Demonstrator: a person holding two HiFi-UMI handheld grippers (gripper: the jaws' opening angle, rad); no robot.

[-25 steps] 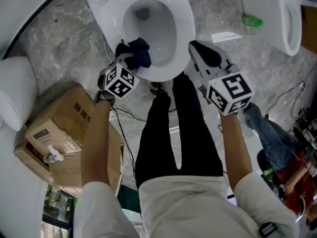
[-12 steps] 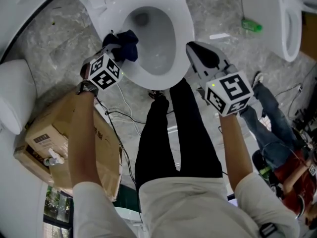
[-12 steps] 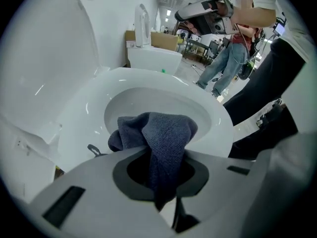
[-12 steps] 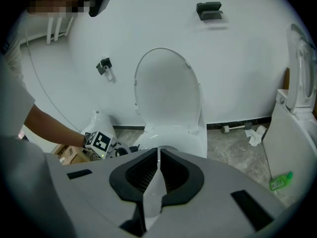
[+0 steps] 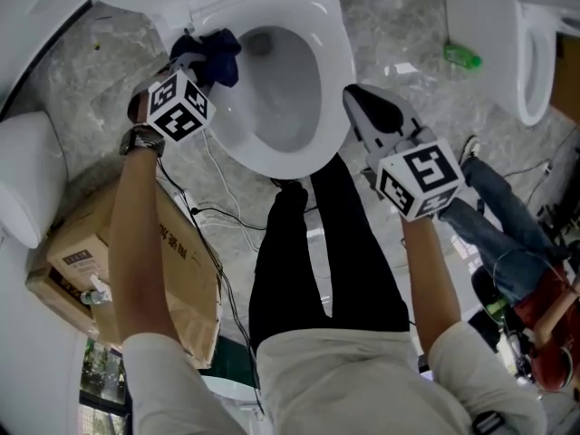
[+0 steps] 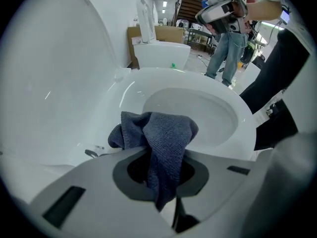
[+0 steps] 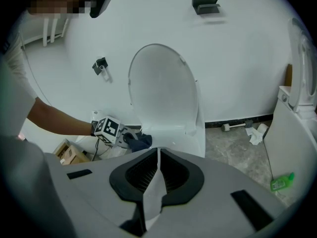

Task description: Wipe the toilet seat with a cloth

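**Inspector:** Report on the left claw (image 5: pixel 198 60).

**Recorder:** It is pinching a dark blue cloth (image 5: pixel 212 49). In the left gripper view the cloth is bunched between the jaws, with a fold spilling out ahead of them.

**Inspector:** Where is the cloth?

**Recorder:** It lies on the white toilet seat (image 5: pixel 337 54), at about ten o'clock on the ring in the head view, near the hinge end. The claw points steeply down onto it.

**Inspector:** And the right claw (image 7: pixel 157 153)?

**Recorder:** Its jaws are pressed together with nothing gripped. In the head view it sits at about four o'clock on the seat, just outside the rim. Whether it touches the rim I cannot tell.

**Inspector:** Position of the lid (image 7: pixel 161 88)?

**Recorder:** Raised, standing upright behind the bowl in the right gripper view.

**Inspector:** What else is nearby?

**Recorder:** A cardboard box (image 5: pixel 95 243) lies on the grey floor (image 5: pixel 109 53) at about eight o'clock from the bowl. A green bottle (image 5: pixel 462 57) lies on the floor at about three o'clock, well apart from the seat.
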